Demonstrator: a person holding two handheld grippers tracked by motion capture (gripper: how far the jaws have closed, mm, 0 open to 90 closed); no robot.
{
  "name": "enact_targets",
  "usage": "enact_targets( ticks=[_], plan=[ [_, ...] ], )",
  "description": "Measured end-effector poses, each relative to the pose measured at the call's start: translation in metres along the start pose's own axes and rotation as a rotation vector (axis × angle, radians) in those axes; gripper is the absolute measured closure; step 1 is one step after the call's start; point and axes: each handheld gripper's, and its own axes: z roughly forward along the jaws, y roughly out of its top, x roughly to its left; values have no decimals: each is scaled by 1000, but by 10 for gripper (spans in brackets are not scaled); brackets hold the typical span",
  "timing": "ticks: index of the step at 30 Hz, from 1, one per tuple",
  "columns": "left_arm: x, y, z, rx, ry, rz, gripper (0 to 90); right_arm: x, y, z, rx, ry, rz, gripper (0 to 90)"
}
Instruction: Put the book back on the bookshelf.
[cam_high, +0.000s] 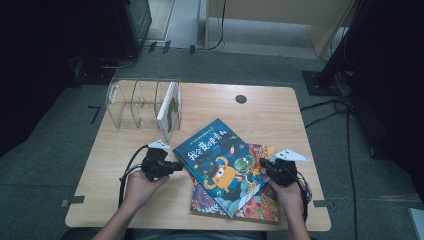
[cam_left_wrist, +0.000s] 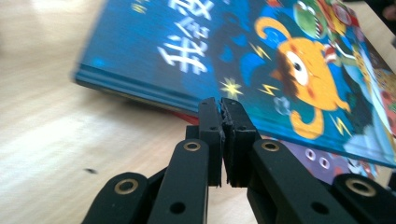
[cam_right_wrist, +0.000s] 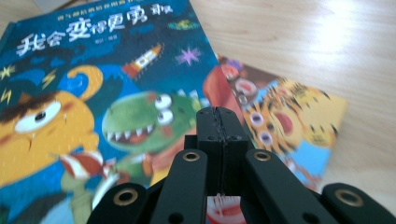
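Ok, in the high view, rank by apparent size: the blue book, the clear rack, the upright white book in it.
1. Blue book and clear rack look alike, so unranked.
2. White book, clearly smallest, though seen nearly edge-on.

One book (cam_high: 216, 155) lies on another book (cam_high: 260, 200) near the table (cam_high: 270, 112) edge (rack (cam_high: 142, 102) far left).

Wooden table (cam_high: 125, 195): clear acrylic divider rack (cam_high: 131, 102) at its far-left corner, white book (cam_high: 168, 111) upright in the rack's right slot. Round dark grommet (cam_high: 241, 99) near the table's far edge. Black cables (cam_high: 325, 107) on grey floor right of the table.
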Motion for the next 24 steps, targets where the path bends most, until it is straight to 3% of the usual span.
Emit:
enact_targets(
  ticks=[10,16,24],
  plan=[
    [26,9,-10,-16,24,-30,876,-7,-19,-15,43,-39,37,900],
    [31,10,-8,-13,21,-41,874,-3,-21,-17,59,-62,26,900],
    [34,12,-8,-17,40,-36,870,-2,-24,-22,75,-37,36,900]
  ],
)
